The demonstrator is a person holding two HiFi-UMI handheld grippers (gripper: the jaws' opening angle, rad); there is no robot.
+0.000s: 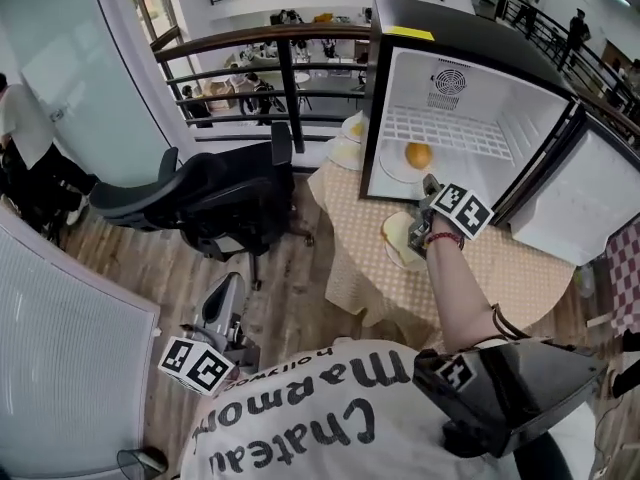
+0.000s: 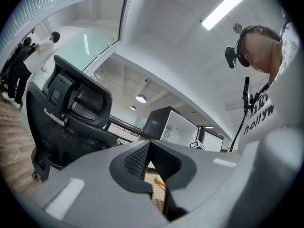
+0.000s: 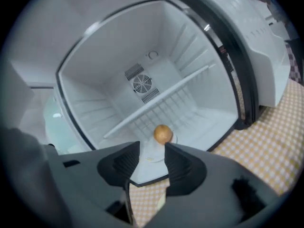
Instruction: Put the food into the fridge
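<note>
Right gripper [image 3: 152, 150], jaws wide and empty, faces the open fridge [image 1: 500, 98], where round orange food [image 3: 163, 134] sits on a plate [image 1: 390, 173]. Another portion [image 1: 398, 234] lies on the table [image 1: 510, 268]. Left gripper [image 2: 151, 158], jaws narrowly apart, hangs low. Any plate carried in should stay level.

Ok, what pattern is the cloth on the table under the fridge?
The tablecloth has small tan-and-white checks, clearest in the right gripper view.

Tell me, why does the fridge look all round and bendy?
Right gripper view: the wide-angle lens bulges the fridge and darkens the corners. Left gripper view: the ceiling light glares white. Head view: the railing curves too.
</note>
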